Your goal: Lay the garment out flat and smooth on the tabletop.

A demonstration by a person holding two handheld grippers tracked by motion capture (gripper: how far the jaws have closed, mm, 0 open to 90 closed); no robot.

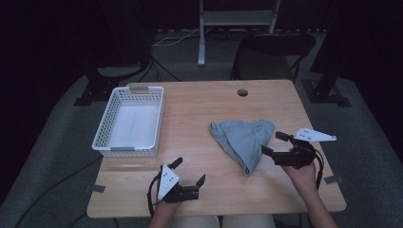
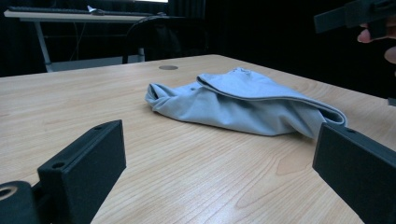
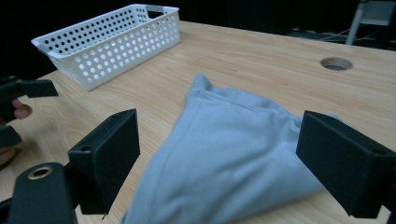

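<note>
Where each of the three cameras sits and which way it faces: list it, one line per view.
High view: above the person's side, looking forward and down on the table; both hands and grippers show.
Left gripper view: low on the left gripper, facing the grey-blue cloth; its open jaws show.
Right gripper view: on the right gripper, facing the white basket; open jaws.
All share the cloth.

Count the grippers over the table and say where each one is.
2. The left gripper sits open near the table's front edge, below the white basket. The right gripper is open at the right side, against the grey-blue cloth's edge.
</note>
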